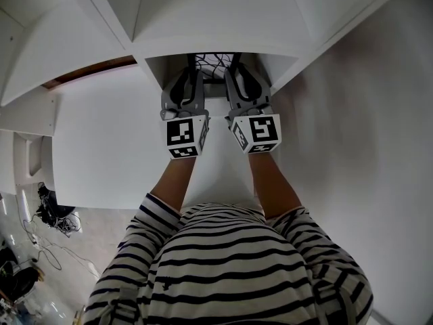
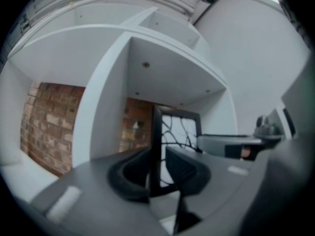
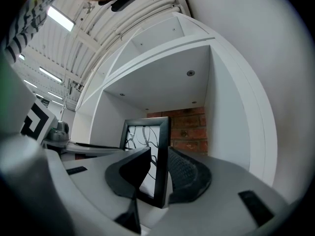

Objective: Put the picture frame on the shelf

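The picture frame (image 3: 145,132) — black-rimmed, with a white sheet crossed by dark looping lines — is held upright in the mouth of a white shelf (image 1: 157,70) compartment, its face turned out of the compartment towards the person. The frame's left side rail is clamped between the jaws of the left gripper (image 2: 157,167), and its right side rail is pinched in the same way by the right gripper (image 3: 160,173). Both pairs of jaws are pressed against the thin black edge. Whether the lower rail is set down on the compartment floor cannot be told, since that part is covered by the grippers. Behind the compartment, through its open back, a brick wall (image 2: 47,127) is seen. In front of the compartment, two bare forearms (image 1: 177,181) are stretched forward from a striped shirt (image 1: 230,269), and the grippers are carried side by side — close together but apart — just outside the compartment's mouth.
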`<control>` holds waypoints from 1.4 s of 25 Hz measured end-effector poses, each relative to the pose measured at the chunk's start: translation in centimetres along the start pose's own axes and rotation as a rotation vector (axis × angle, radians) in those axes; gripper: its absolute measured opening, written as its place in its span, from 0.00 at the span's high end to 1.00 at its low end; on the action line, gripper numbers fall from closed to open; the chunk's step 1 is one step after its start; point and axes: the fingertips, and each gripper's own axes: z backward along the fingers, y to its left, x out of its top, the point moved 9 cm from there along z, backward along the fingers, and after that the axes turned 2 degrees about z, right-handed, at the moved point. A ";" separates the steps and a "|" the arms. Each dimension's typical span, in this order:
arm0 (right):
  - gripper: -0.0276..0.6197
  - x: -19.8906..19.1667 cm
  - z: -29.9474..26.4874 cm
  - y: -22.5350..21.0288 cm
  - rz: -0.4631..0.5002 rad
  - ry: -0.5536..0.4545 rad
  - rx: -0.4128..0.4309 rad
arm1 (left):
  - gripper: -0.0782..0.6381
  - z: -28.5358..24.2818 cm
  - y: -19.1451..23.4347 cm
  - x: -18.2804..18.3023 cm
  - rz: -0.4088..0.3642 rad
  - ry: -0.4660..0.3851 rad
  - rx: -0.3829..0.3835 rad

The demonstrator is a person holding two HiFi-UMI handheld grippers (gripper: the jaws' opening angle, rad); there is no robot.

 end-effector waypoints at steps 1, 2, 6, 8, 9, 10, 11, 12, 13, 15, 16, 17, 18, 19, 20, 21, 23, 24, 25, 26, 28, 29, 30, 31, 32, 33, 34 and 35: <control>0.84 0.0 0.1 0.0 0.003 0.000 0.002 | 0.78 0.0 0.0 0.0 0.002 0.003 0.000; 0.84 0.0 0.2 0.0 0.004 -0.001 0.003 | 0.78 0.1 0.0 0.0 0.003 0.007 0.000; 0.84 0.2 0.5 0.2 0.001 0.000 0.005 | 0.78 0.3 -0.2 0.0 0.000 0.020 0.005; 0.84 0.2 0.6 0.2 0.001 0.003 0.004 | 0.78 0.3 -0.2 0.1 0.001 0.024 0.005; 0.84 0.2 0.6 0.2 0.001 0.004 0.004 | 0.77 0.3 -0.2 0.0 0.001 0.026 0.004; 0.84 0.2 0.6 0.2 0.002 0.005 0.003 | 0.77 0.3 -0.3 0.0 0.001 0.028 0.004; 0.84 0.2 0.6 0.2 0.003 0.005 0.004 | 0.77 0.3 -0.2 0.0 0.000 0.029 0.004; 0.84 0.2 0.6 0.2 0.004 0.005 0.004 | 0.77 0.3 -0.2 0.0 0.000 0.031 0.004; 0.84 0.2 0.7 0.2 0.005 0.005 0.004 | 0.77 0.3 -0.2 0.0 0.001 0.032 0.005; 0.84 0.2 0.7 0.2 0.007 0.007 0.003 | 0.77 0.3 -0.2 0.0 0.005 0.036 0.006; 0.84 0.2 0.7 0.2 0.007 0.009 0.001 | 0.77 0.2 -0.2 0.0 0.008 0.037 0.006; 0.84 0.2 0.7 0.2 0.008 0.011 0.000 | 0.77 0.2 -0.2 0.0 0.009 0.038 0.007; 0.84 0.2 0.7 0.2 0.009 0.013 -0.001 | 0.77 0.2 -0.2 0.0 0.009 0.040 0.007; 0.84 0.2 0.7 0.2 0.010 0.015 -0.002 | 0.77 0.2 -0.2 -0.1 0.008 0.041 0.008; 0.84 0.1 0.7 0.2 0.010 0.017 -0.003 | 0.77 0.2 -0.2 -0.1 0.008 0.043 0.009; 0.84 0.1 0.7 0.2 0.011 0.018 -0.005 | 0.77 0.2 -0.2 -0.2 0.008 0.045 0.009; 0.84 0.0 0.8 0.2 0.013 0.017 -0.011 | 0.77 0.2 -0.1 -0.2 0.008 0.045 0.008; 0.84 0.0 0.8 0.2 0.014 0.017 -0.013 | 0.77 0.2 -0.1 -0.2 0.007 0.044 0.007; 0.84 0.0 0.8 0.2 0.015 0.018 -0.015 | 0.77 0.2 -0.1 -0.2 0.007 0.044 0.006; 0.84 0.0 0.8 0.2 0.015 0.019 -0.016 | 0.77 0.2 -0.1 -0.2 0.006 0.046 0.006; 0.84 0.0 0.8 0.2 0.014 0.024 -0.017 | 0.76 0.2 -0.1 -0.2 0.006 0.052 0.008; 0.84 -0.1 0.8 0.2 0.011 0.027 -0.018 | 0.76 0.3 -0.1 -0.2 0.004 0.054 0.009; 0.83 -0.1 0.8 0.2 0.008 0.030 -0.019 | 0.75 0.3 0.0 -0.2 0.004 0.056 0.009; 0.83 -0.2 0.9 0.2 0.004 0.034 -0.020 | 0.75 0.4 0.0 -0.3 0.005 0.058 0.010; 0.83 -0.3 0.9 0.2 -0.002 0.036 -0.021 | 0.75 0.4 0.1 -0.3 0.007 0.061 0.011; 0.83 -0.4 1.0 0.2 -0.007 0.038 -0.022 | 0.75 0.5 0.1 -0.3 0.009 0.062 0.012; 0.83 -0.5 1.1 0.2 -0.012 0.039 -0.021 | 0.75 0.6 0.1 -0.3 0.011 0.061 0.011; 0.83 -0.5 1.2 0.2 -0.018 0.039 -0.018 | 0.75 0.7 0.1 -0.3 0.014 0.061 0.010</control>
